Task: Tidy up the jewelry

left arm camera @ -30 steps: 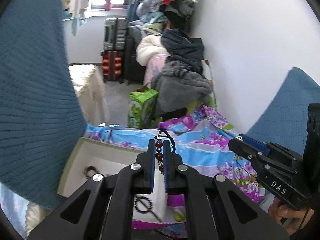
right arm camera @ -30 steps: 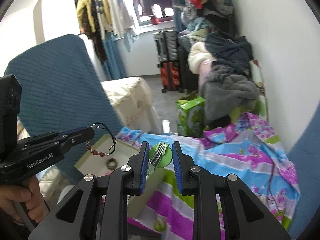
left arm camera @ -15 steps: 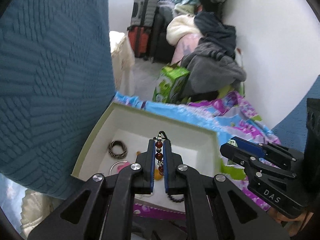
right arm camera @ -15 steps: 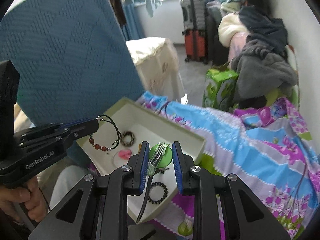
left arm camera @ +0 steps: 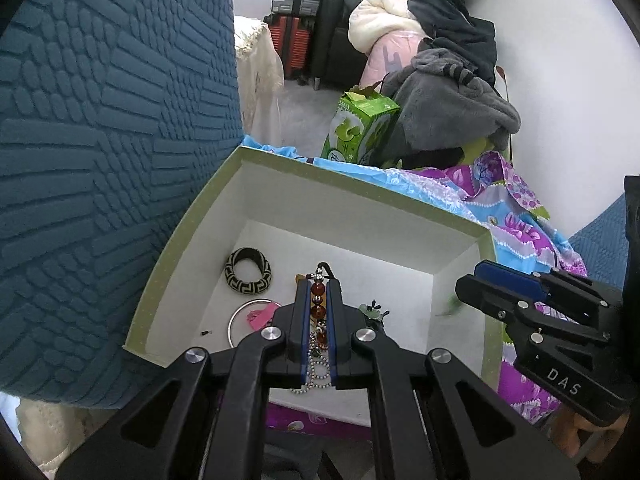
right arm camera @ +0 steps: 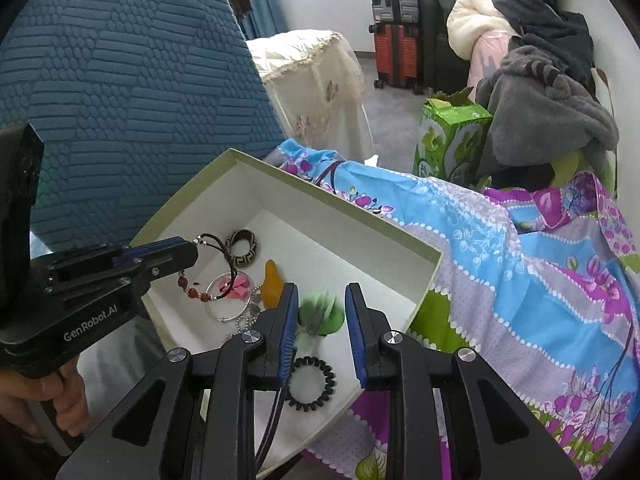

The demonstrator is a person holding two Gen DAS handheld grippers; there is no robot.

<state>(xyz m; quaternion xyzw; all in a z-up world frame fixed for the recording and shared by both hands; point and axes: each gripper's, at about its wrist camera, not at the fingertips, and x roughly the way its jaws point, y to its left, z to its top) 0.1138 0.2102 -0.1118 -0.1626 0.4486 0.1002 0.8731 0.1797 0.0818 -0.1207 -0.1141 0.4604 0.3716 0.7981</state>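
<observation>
A white box with a green rim (left arm camera: pixel 188 216) (right arm camera: pixel 188 184) lies on a flowered cloth. My left gripper (left arm camera: pixel 319 280) (right arm camera: pixel 192 246) is shut on a red-bead bracelet with a black cord (left arm camera: pixel 318 300) (right arm camera: pixel 200 284), held over the box. My right gripper (right arm camera: pixel 322 304) (left arm camera: pixel 474 276) is open over the box; a green hair clip (right arm camera: pixel 322 314), blurred, is between and below its fingers, apart from the pads. Inside lie a black-and-cream patterned bangle (left arm camera: pixel 248 270) (right arm camera: pixel 241 242), a silver hoop with a pink piece (left arm camera: pixel 256 316) (right arm camera: pixel 234 288), an amber piece (right arm camera: pixel 273 282) and a black coil hair tie (right arm camera: pixel 310 382).
A blue textured cushion (left arm camera: pixel 100 140) (right arm camera: pixel 120 80) stands against the box's left side. The flowered cloth (right arm camera: pixel 540 280) spreads to the right. Behind are a green carton (left arm camera: pixel 362 128) (right arm camera: pixel 450 136), piled clothes (left arm camera: pixel 452 92), suitcases (right arm camera: pixel 394 20) and a white wall (left arm camera: pixel 560 80).
Both grippers have moved down and closer over the box. My right gripper has opened and let go of the green hair clip, which is dropping. My left still holds the bracelet.
</observation>
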